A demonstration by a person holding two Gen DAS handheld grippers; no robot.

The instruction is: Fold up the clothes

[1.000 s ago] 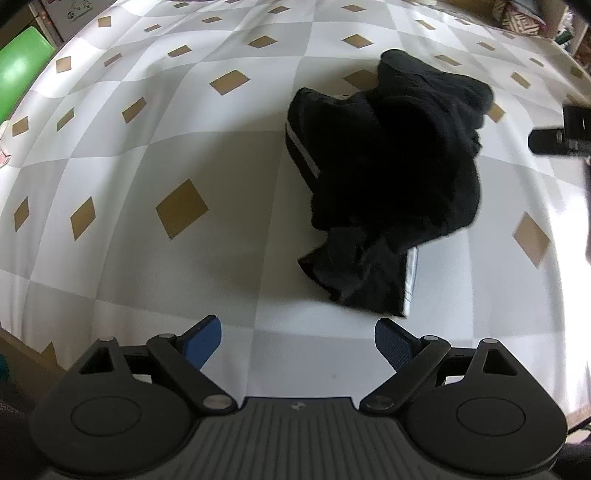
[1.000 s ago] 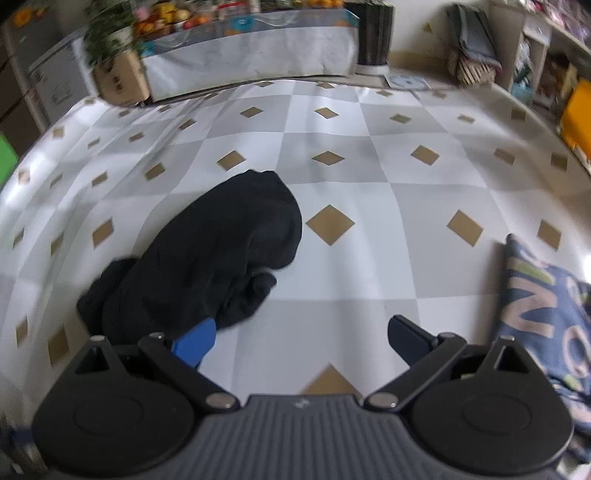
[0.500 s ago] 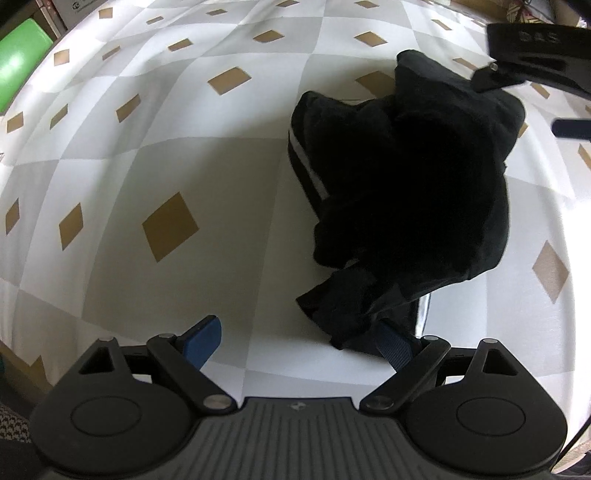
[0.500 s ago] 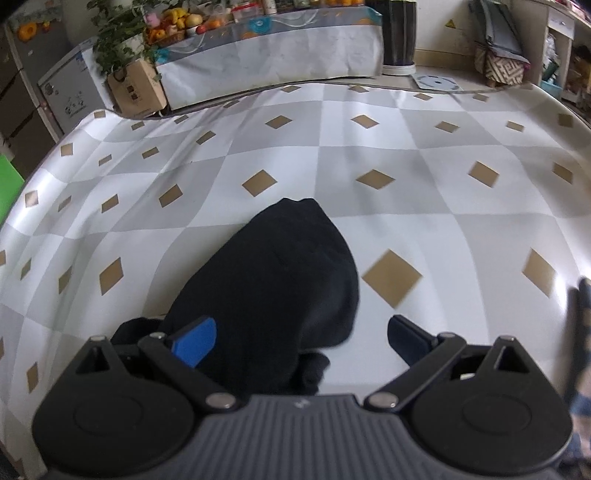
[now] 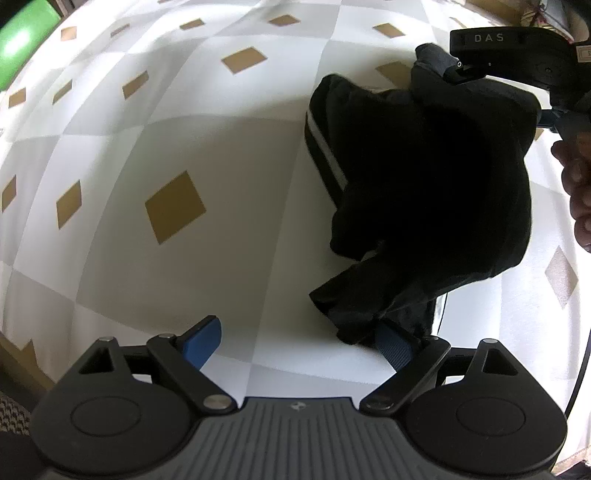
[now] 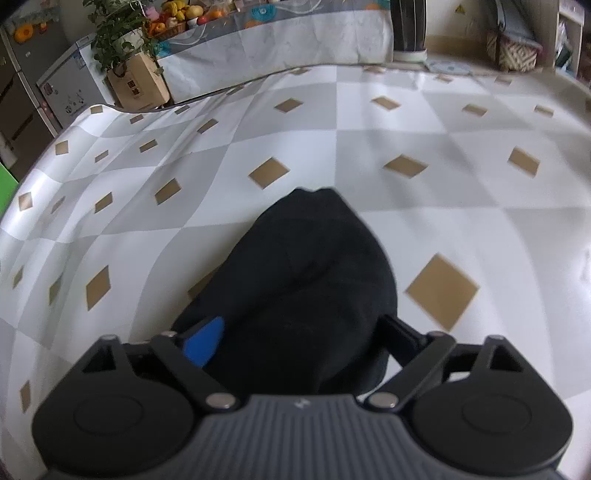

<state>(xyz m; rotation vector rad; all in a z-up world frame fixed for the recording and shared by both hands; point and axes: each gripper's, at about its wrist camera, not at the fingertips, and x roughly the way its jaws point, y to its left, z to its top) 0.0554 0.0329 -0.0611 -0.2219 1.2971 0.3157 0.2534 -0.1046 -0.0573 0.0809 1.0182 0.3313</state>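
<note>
A crumpled black garment [image 5: 436, 177] with a white stripe along one edge lies on the checked tablecloth [image 5: 207, 147]. My left gripper [image 5: 297, 343] is open just above the cloth, and the garment's near corner rests against its right blue pad [image 5: 393, 347]. In the right wrist view the garment [image 6: 306, 280] bulges up between the jaws of my right gripper [image 6: 303, 339], which are closing around it; the pads do not visibly press it. The right gripper [image 5: 509, 48] and the hand [image 5: 580, 192] holding it also show over the garment's far end.
The cloth's near-left edge [image 5: 14, 343] drops off beside my left gripper. A green object [image 5: 22, 33] sits beyond the far left corner. Behind the table stand a cardboard box with a plant [image 6: 138, 86], a dark column [image 6: 408, 26] and a woven basket [image 6: 515, 51].
My right gripper has swung left and down over the garment, which now lies between its jaws. It has come into the left wrist view. My left gripper has sunk to the garment's near corner.
</note>
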